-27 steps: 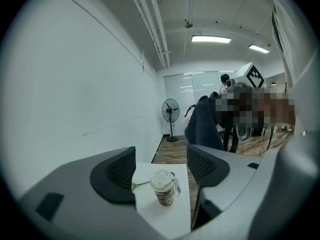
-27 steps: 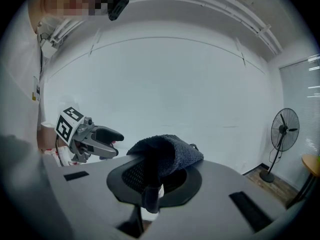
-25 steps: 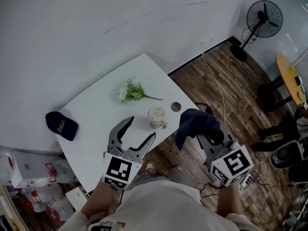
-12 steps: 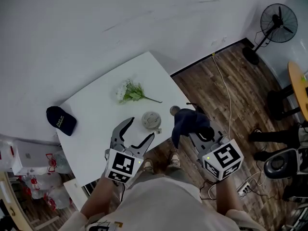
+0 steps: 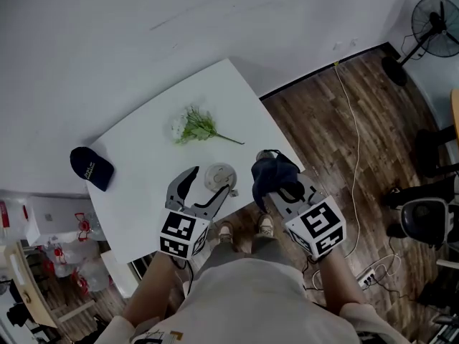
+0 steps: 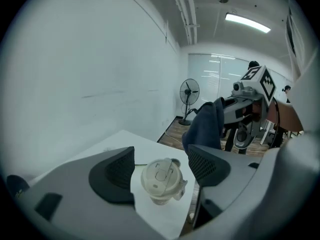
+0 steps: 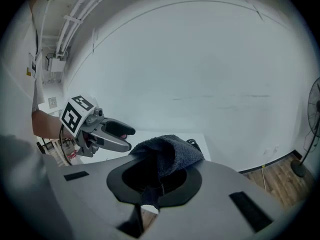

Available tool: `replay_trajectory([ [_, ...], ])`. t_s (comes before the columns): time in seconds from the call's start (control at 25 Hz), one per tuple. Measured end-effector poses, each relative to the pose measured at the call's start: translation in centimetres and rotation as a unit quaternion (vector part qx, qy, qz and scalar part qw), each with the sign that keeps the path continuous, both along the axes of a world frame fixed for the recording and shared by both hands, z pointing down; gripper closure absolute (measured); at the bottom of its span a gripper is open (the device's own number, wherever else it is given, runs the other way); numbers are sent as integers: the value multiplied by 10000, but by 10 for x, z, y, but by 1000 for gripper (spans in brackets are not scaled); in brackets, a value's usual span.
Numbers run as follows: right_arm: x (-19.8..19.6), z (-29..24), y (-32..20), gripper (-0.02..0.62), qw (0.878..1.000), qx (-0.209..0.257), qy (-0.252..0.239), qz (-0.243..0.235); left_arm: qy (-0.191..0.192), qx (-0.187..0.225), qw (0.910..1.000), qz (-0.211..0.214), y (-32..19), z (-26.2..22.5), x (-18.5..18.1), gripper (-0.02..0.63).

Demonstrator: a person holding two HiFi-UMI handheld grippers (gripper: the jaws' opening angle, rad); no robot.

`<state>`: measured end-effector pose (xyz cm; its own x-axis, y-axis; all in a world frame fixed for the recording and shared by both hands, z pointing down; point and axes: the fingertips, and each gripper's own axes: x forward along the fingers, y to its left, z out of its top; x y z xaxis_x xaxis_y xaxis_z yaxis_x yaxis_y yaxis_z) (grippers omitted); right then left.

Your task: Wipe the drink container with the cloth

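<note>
Your left claw [image 6: 161, 154] is spread wide and has hold of nothing. In its own view the drink container [image 6: 161, 180], a pale lidded cup, shows in the gap between the 2 jaws, with daylight on either side, so nothing is touching it. From the head view the cup stands upright on the white worktop [image 5: 143, 156], close to the near right edge, and the left jaw tips reach to either side of it; whether they are down at its level cannot be told.

Your right claw [image 7: 155, 184] is clamped on the dark blue cloth [image 7: 167, 156], which bunches up over the jaws and hangs off them. It is in the air just to the right of the cup, over the worktop edge, near it but apart.

You look to be at the approach: cup framed, cloth in hand, wiping not yet begun. The next move probably calls for closing the left claw gently on the cup body to steady it, since it looks light and sits close to the edge, then bringing the cloth in from the right until it presses on the wall or lid before you rub
</note>
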<state>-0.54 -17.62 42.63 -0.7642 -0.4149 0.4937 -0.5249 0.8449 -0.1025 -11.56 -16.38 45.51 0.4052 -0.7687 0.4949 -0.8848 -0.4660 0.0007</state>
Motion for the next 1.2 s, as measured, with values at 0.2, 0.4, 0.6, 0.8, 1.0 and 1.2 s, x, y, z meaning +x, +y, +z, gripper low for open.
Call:
replay_trajectory([
  [0.2, -17, 28, -9, 552, 9992, -238, 86, -296, -231, -303, 9992, 75, -11, 31, 5, 273],
  [0.4, -32, 58, -15, 552, 9975, -464, 223, -484, -349, -532, 9978, 161, -16, 57, 12, 273],
  [0.6, -33, 106, -14, 552, 9928, -1061, 264, -488, -212, -620, 9978, 64, -19, 69, 12, 273],
  [0.8, -41, 143, -8, 552, 9888, -1379, 154, -542, -99, -417, 9991, -65, -20, 67, 11, 273],
  [1.0, -59, 187, -11, 552, 9863, -1557, 54, -548, -98, -286, 9995, -11, -21, 67, 13, 268],
  [1.2, -69, 229, -17, 552, 9883, -1327, 434, -616, -55, -253, 9996, -54, -20, 68, 12, 268],
])
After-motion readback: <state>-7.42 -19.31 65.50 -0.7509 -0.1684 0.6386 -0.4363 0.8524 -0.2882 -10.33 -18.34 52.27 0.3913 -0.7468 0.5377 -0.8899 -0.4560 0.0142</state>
